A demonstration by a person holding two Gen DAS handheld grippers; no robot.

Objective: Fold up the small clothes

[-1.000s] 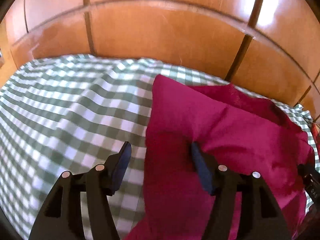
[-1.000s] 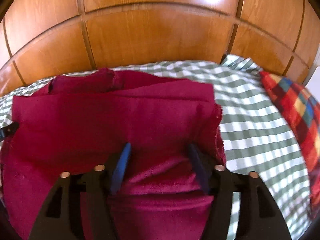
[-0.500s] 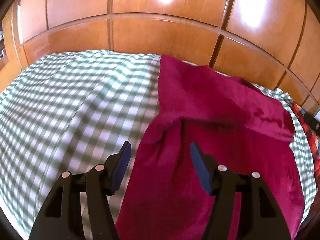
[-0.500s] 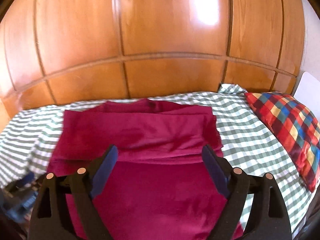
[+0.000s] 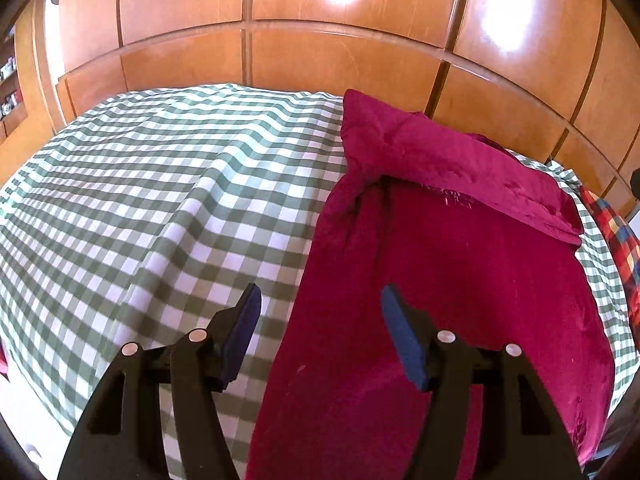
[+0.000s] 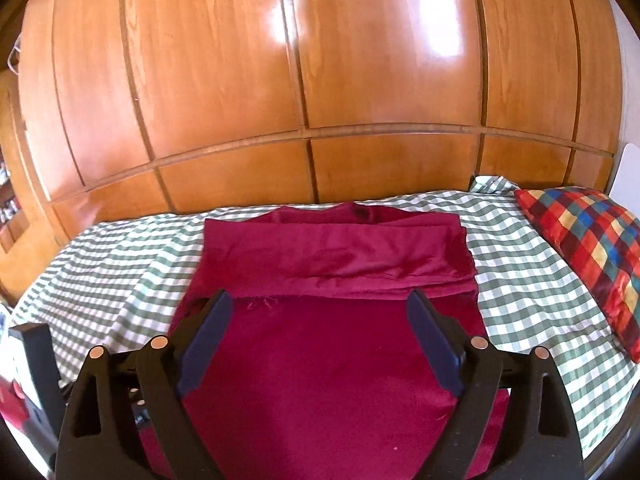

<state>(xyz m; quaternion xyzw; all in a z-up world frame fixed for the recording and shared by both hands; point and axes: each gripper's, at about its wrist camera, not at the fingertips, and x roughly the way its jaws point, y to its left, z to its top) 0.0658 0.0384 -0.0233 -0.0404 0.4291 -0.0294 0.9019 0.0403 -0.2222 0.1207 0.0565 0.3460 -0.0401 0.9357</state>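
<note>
- While both grippers hang above the bed (image 6: pixel 532 292), the garment (image 6: pixel 320 360) lies spread on its checked sheet, close to the wooden panelling (image 6: pixel 320 80) at the far side.
- Its far end is turned back over itself as a band (image 6: pixel 336 256), the raw edge running straight across the garment. That reads as a first fold laid down, with more folds to come.
- Left gripper (image 5: pixel 320 320): fingers (image 5: pixel 244 332) partly apart and holding nothing. It sits over the garment's left edge, one finger above the sheet and the other above the cloth, probably because that edge is the next thing to take.
- Right gripper (image 6: pixel 316 344): its fingers (image 6: pixel 432 344) have just been opening and now stand wide, with nothing between them. The garment is in view below the gap, but the pads do not press on it, so the cloth seems to have been let go to rest flat.
- Near its left edge the garment bunches into a small pucker (image 5: pixel 368 192) just below the band, likely worth smoothing so the next fold lies even.
- A checked pillow (image 6: pixel 588 256) lies to the garment's right, apart from it and clear of the folding area.
- Judged from the lie of the cloth, the job is partway done: one fold is in and the long lower part is still flat.
</note>
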